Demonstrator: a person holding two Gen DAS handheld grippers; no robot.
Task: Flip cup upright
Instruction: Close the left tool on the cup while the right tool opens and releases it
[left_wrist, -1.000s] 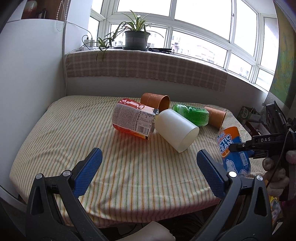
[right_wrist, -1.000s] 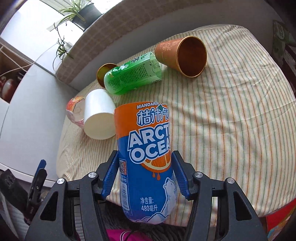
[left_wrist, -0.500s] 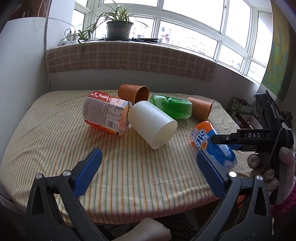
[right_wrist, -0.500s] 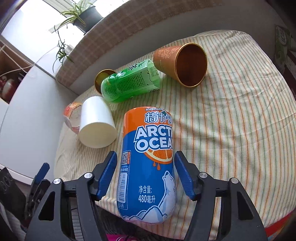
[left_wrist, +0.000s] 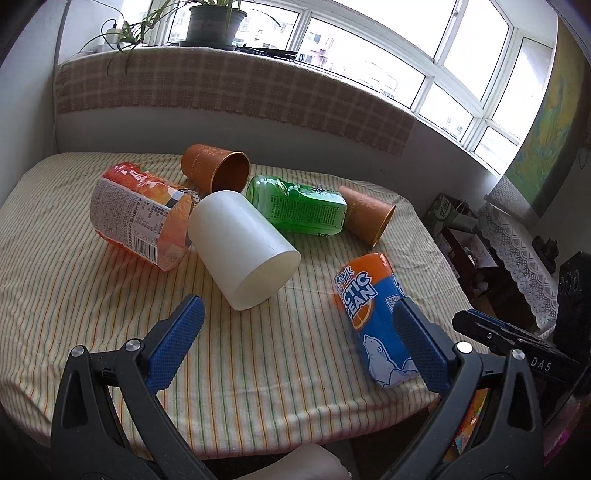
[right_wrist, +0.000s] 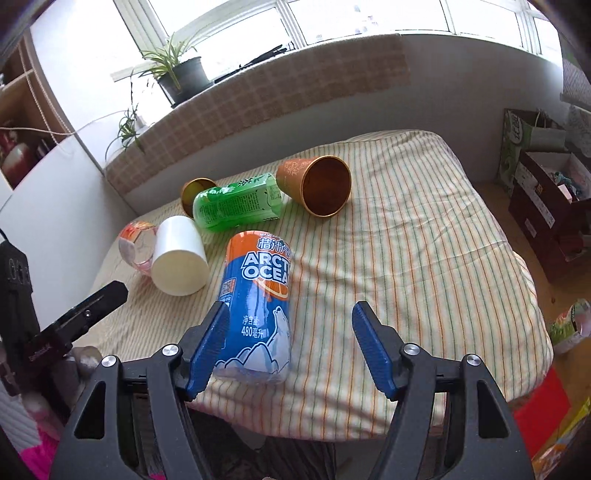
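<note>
A blue and orange Arctic Ocean cup (right_wrist: 258, 295) lies on its side near the table's front edge; it also shows in the left wrist view (left_wrist: 376, 317). My right gripper (right_wrist: 291, 343) is open, its left finger beside the cup. A white cup (left_wrist: 243, 251) lies on its side mid-table, mouth toward me. My left gripper (left_wrist: 299, 343) is open and empty, hovering in front of the white cup. Two brown paper cups (left_wrist: 216, 171) (left_wrist: 365, 214), a green cup (left_wrist: 299, 210) and an orange labelled cup (left_wrist: 144, 214) all lie on their sides.
The striped tablecloth (left_wrist: 74, 295) covers the table. A checked ledge (left_wrist: 221, 85) with a potted plant (left_wrist: 214, 22) runs behind it. Boxes and bags (right_wrist: 543, 184) stand on the floor to the right of the table.
My right gripper has opened and let go of the Arctic Ocean cup, which now lies on the table. My left gripper has moved closer and to the right.
</note>
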